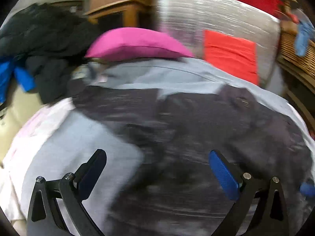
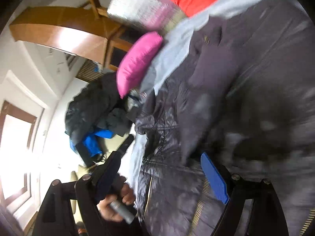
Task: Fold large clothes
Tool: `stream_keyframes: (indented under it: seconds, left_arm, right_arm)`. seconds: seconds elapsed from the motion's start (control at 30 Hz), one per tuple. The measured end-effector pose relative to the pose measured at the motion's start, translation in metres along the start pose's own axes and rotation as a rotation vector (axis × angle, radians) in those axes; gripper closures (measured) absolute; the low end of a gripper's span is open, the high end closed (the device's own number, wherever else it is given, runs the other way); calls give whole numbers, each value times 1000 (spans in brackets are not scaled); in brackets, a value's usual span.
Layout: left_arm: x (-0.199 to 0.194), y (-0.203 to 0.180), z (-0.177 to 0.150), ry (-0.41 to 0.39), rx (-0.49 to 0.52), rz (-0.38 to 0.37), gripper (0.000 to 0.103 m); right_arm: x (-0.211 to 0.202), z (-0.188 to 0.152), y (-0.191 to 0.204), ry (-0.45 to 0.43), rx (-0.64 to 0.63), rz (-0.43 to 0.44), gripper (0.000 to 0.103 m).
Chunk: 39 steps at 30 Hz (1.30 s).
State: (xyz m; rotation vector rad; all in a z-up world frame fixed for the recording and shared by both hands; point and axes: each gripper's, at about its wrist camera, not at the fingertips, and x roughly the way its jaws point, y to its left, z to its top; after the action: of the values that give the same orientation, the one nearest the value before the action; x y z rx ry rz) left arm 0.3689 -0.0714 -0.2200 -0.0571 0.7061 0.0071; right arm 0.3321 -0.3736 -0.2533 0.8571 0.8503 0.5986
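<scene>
Dark jacket (image 1: 196, 137) lengthwise toward pink pillow (image 1: 137, 43); left gripper (image 1: 157, 169), right gripper (image 2: 165, 163) released.

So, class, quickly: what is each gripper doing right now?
Left gripper: open, holding nothing.
Right gripper: open over the dark jacket, gripping nothing.

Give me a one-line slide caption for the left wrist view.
Open left gripper hovers over a dark puffer jacket spread on a light grey sheet, pink pillow behind.
</scene>
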Motion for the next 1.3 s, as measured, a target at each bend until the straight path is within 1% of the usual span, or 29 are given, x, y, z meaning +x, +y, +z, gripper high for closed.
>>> stream_keyframes:
  seconds: [0.03, 0.07, 0.13, 0.17, 0.2, 0.23, 0.3, 0.37, 0.4, 0.43, 0.5, 0.53, 0.57, 0.63, 0.67, 0.7, 0.73, 0.77, 0.8, 0.83, 0.87, 0.93, 1.0, 1.03, 1.07, 1.17, 1.2, 1.27, 1.3]
  left_arm:
    - [1, -8, 0, 9, 4, -34, 0]
    - [2, -20, -1, 20, 6, -77, 0]
    - [2, -36, -3, 43, 18, -131, 0]
    - [0, -45, -5, 49, 31, -146, 0]
    - [-2, -55, -7, 48, 48, -151, 0]
    - [-6, -64, -8, 46, 62, -154, 0]
    - [-12, -82, -8, 26, 89, -159, 0]
    - [-15, -101, -6, 23, 113, -158, 0]
    - [-13, -115, -6, 42, 138, -158, 0]
    - [-9, -127, -6, 70, 167, -153, 0]
    - [-1, -145, -8, 112, 217, -141, 0]
    - [2, -152, -11, 123, 239, -134, 0]
    - [5, -160, -14, 138, 268, -120, 0]
    - [12, -173, -20, 162, 320, -97, 0]
    - [15, -175, -22, 168, 338, -84, 0]
    - [19, -178, -23, 178, 359, -56, 0]
    - [22, -180, -24, 180, 367, -40, 2]
    - [24, -179, -23, 176, 372, -39, 11]
    - [22, -175, -22, 173, 369, -60, 23]
    - [21, -171, -19, 170, 361, -74, 28]
    - [19, -162, -16, 169, 342, -76, 33]
    - [16, -140, -9, 163, 301, -54, 32]
    - [10, -119, -10, 169, 282, -32, 31]
    - [6, -102, -12, 178, 266, -24, 31]
    - [2, -88, -15, 185, 251, -17, 31]
    - [-9, -36, -29, 222, 188, 34, 23]
    - [-12, -18, -36, 241, 155, 48, 22]
    - [-14, 9, -42, 280, 92, 51, 22]
    - [-15, 22, -44, 296, 49, 41, 22]
  right_arm:
    - [-19, 2, -5, -37, -3, -3, 17]
    - [-37, 7, -10, -79, -6, -26, 17]
    - [-66, 16, -23, -178, 12, -102, 17]
    - [-84, 20, -33, -242, 35, -140, 17]
    - [-103, 26, -49, -325, 68, -183, 17]
    - [-114, 30, -58, -370, 85, -220, 17]
    - [-126, 41, -77, -416, 138, -343, 17]
    - [-129, 54, -87, -434, 161, -415, 16]
    - [-126, 62, -95, -426, 164, -460, 17]
    - [-121, 68, -101, -407, 173, -470, 17]
    - [-111, 77, -116, -361, 200, -463, 18]
    - [-112, 80, -122, -350, 207, -465, 18]
    - [-106, 83, -126, -329, 207, -449, 20]
    - [-98, 85, -130, -276, 206, -421, 36]
    - [-94, 84, -130, -245, 203, -442, 39]
    - [-91, 84, -127, -235, 192, -471, 47]
    - [-87, 84, -123, -224, 171, -494, 57]
    - [-86, 83, -118, -224, 152, -498, 62]
    - [-85, 82, -113, -230, 138, -499, 66]
    - [-87, 80, -109, -236, 124, -499, 69]
    - [-88, 79, -103, -241, 108, -498, 71]
    - [-91, 76, -91, -252, 69, -500, 73]
    - [-93, 71, -82, -252, 31, -510, 74]
    - [-95, 67, -79, -254, 23, -513, 74]
    - [-98, 64, -78, -253, 23, -512, 74]
    - [-97, 57, -80, -234, 43, -533, 74]
    - [-100, 54, -83, -231, 50, -536, 74]
    - [-100, 52, -87, -226, 67, -515, 74]
    - [-101, 50, -87, -224, 77, -509, 74]
